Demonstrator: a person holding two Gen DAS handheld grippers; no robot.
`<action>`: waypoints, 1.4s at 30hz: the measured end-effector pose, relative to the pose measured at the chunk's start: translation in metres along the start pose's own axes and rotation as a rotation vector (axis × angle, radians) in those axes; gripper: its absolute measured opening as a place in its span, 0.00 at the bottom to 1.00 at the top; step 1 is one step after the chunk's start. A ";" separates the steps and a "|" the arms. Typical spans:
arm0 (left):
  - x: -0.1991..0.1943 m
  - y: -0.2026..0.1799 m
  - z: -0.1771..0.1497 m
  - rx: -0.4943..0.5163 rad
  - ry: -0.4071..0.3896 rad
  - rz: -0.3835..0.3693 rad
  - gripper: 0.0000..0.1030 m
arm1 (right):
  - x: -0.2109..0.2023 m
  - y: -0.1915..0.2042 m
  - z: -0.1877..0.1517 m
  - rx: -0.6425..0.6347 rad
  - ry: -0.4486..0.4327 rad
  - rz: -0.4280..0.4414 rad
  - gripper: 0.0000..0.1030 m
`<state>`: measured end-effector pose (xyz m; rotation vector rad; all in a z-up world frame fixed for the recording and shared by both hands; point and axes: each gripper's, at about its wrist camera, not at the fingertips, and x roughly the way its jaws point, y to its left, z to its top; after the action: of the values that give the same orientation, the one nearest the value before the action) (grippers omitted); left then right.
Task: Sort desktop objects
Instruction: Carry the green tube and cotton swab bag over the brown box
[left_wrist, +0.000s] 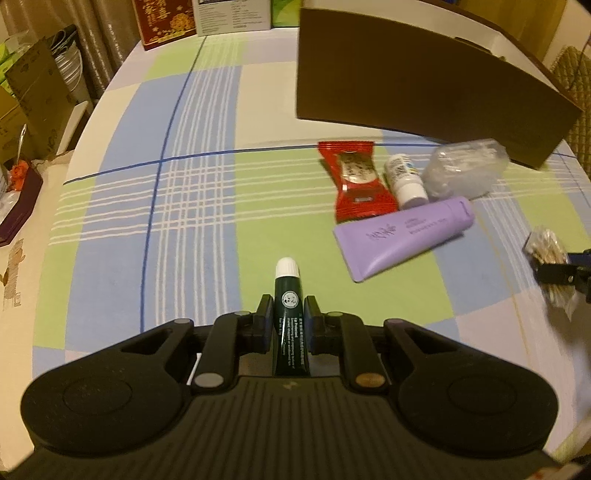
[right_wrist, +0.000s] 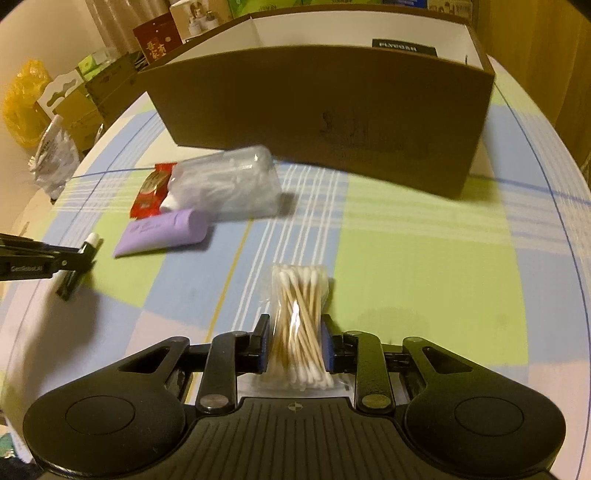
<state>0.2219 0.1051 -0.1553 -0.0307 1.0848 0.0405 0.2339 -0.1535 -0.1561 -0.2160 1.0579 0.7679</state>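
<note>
Jaws of the left gripper (left_wrist: 289, 312) pinch a dark green tube (left_wrist: 289, 317), white cap pointing ahead. Right gripper (right_wrist: 294, 328) jaws are pressed on a bag of cotton swabs (right_wrist: 298, 325). Ahead of the left jaws, to the right, a purple tube (left_wrist: 402, 238), red packet (left_wrist: 356, 181), small white bottle (left_wrist: 403, 180) and clear pack (left_wrist: 463, 171) lie clustered on the checked worktop (left_wrist: 192, 206). Beyond stands a brown box (right_wrist: 325, 118).

1. My right gripper (left_wrist: 565, 275) is cut off by the left view's edge.
2. The print on my green tube (left_wrist: 290, 325) is too small to read.
3. The box (right_wrist: 332, 114) logo is blurred.
</note>
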 end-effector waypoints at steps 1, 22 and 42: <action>-0.002 -0.001 0.000 0.002 -0.005 -0.005 0.13 | -0.002 -0.001 -0.003 0.010 0.003 0.006 0.22; -0.082 -0.043 0.055 0.084 -0.239 -0.107 0.13 | -0.063 0.007 0.039 0.020 -0.174 0.075 0.22; -0.080 -0.095 0.178 0.179 -0.393 -0.236 0.13 | -0.062 -0.004 0.148 -0.020 -0.311 0.079 0.22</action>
<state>0.3460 0.0170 -0.0007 0.0107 0.6834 -0.2536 0.3245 -0.1101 -0.0304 -0.0687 0.7682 0.8525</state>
